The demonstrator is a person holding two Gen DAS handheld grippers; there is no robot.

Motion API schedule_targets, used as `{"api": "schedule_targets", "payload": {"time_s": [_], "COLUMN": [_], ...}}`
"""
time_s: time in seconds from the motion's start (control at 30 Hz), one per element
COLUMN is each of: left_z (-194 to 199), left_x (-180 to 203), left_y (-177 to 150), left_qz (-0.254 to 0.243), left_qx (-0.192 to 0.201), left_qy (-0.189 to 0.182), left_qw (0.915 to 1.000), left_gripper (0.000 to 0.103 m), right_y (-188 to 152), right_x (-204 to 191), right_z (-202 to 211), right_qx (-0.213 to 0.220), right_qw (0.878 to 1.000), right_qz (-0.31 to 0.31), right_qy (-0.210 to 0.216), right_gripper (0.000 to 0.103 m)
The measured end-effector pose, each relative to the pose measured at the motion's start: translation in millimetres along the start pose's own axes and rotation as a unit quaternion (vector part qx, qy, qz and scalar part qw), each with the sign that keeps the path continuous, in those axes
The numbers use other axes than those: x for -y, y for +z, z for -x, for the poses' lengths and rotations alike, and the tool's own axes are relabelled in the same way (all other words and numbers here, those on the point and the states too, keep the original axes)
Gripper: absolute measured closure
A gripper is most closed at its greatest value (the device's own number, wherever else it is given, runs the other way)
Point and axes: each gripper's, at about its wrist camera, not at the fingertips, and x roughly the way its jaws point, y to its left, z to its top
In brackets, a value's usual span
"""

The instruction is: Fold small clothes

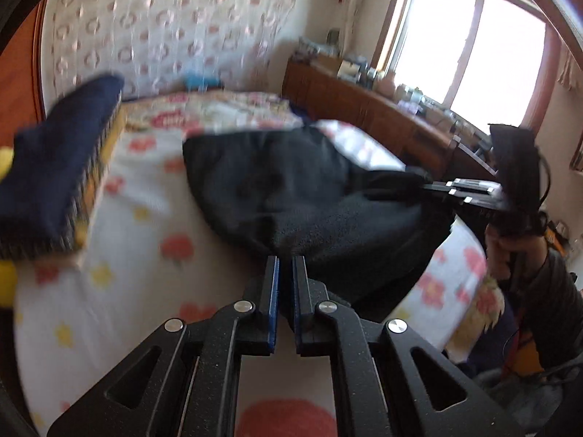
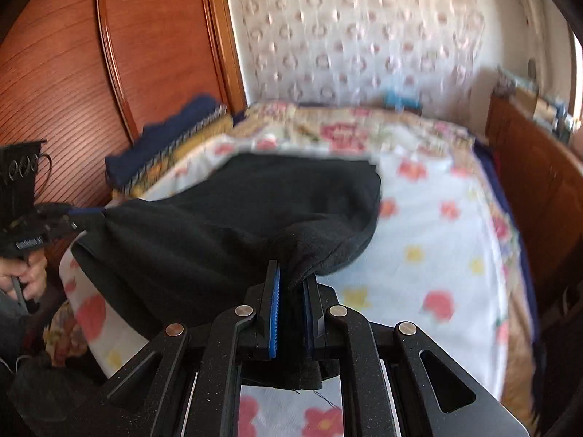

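Left hand-held gripper, black linkage with blue-padded fingers: nearest item in the left wrist view. Jaws nearly closed, a narrow slot between the pads, with an edge of the black fleece garment caught at the tips.

Right hand-held gripper, same build: nearest item in the right wrist view. Jaws nearly closed and pinched on another edge of the black fleece garment; a flap of the cloth hangs down behind the pads, which only this view shows.

Garment: dark, soft, slung between the two grippers and sagging over the white bed sheet with red and yellow flowers, partly raised off it. Its shape is blurred at the far hem.

Each view shows the other tool from the side. The left wrist view has the right hand-held gripper at the right edge, gripping a corner of the cloth, with the person's hand and grey sleeve below. The right wrist view has the left hand-held gripper at the left edge, with the hand around its grip.

Farther back: folded navy cloth on a stack at the bed's left side; floral quilt across the head of the bed; patterned wall covering.

Left wrist view only: bright window and cluttered wooden sideboard. Right wrist view only: reddish wooden panel.
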Motion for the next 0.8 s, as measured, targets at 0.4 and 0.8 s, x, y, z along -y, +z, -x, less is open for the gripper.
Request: {"api": "schedule_targets", "payload": {"time_s": [0.4, 0.8], "left_z": [12, -22], "left_x": [6, -42], "left_y": [16, 118], "left_qz": [0.003, 0.043], "left_qx": [0.018, 0.047], "left_qy": [-0.001, 0.013], "left_qw": [0.9998, 0.9979], "left_gripper": [0.096, 0.096], "right_y": [-9, 65], "right_x": [2, 43], "right_z": [7, -26], "right_qx": [0.010, 0.047], "right_qw": [1.000, 0.994], "right_qz": [-0.021, -0.090], "right_qy": [0.015, 0.051], "right_gripper": [0.093, 0.093]}}
